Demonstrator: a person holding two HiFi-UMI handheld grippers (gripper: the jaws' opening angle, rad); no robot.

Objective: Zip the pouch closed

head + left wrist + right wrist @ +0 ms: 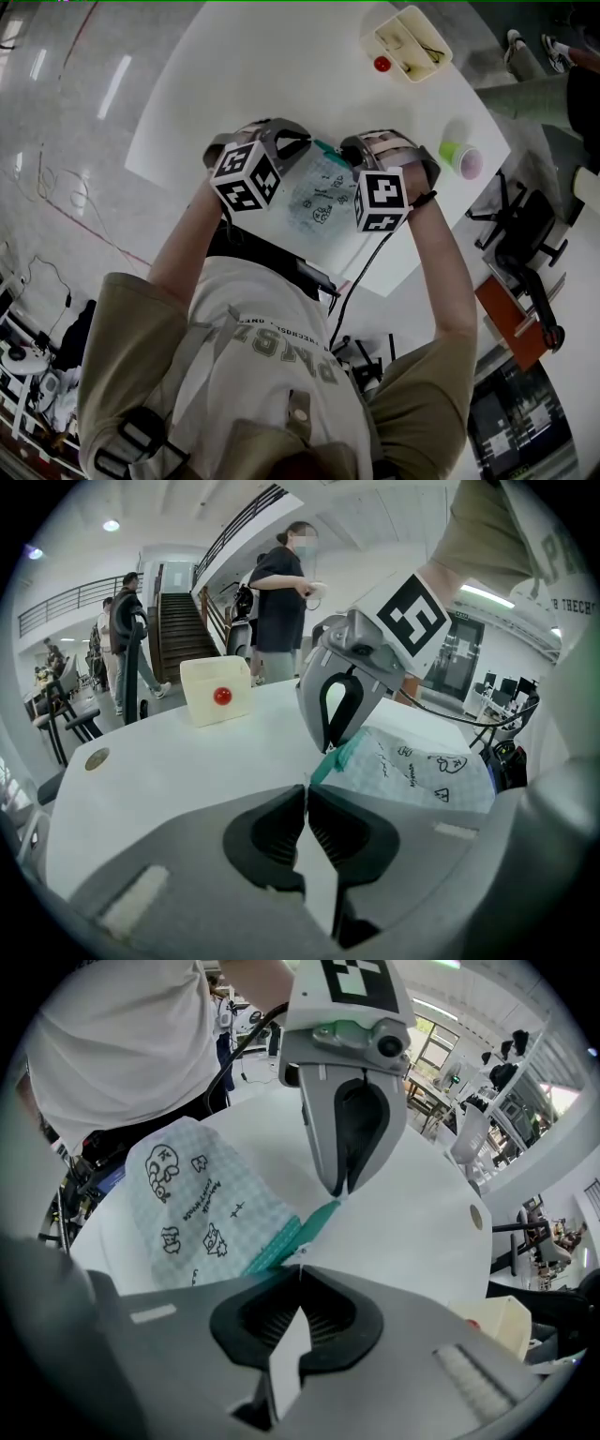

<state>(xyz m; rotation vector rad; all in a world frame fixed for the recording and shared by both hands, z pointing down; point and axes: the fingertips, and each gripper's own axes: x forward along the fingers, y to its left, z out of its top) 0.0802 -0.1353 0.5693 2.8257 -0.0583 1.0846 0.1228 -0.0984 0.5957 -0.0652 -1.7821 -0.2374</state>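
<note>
**Item 1, pouch** (323,194): pale mint check fabric printed with small black cartoon figures and short lines of script too small to read. A green zip band runs along one edge. It lies near the middle of the white table (262,66), close to the person's side, between the two grippers.

**Item 2, left gripper** (307,784): jaws pressed together, pinching the pouch by the pointed green tab at the end of the zip band. Its cube bears black-and-white square markers.

**Item 3, right gripper** (299,1267): jaws pressed together on the pouch's green zip band just beside the tab, with a small pale metal piece at their tips. The two grippers' tips stand close together, facing each other. Its cube is marked the same way.

**Item 4, open white bin** (412,42): at the far corner of the table, well apart from the pouch.

**Item 5, red ball** (382,64): on the table just beside the bin.

**Item 6, green cup** (457,155): near the right edge of the table, pinkish at one end.

**Item 7, small round disc** (97,757): set flat in the table top.

**Item 8, the person's shirt** (281,347): large pale block letters, seen upside down and not surely legible.

**Item 9, bystanders** (281,602): standing beyond the table near a staircase (178,621).
</note>
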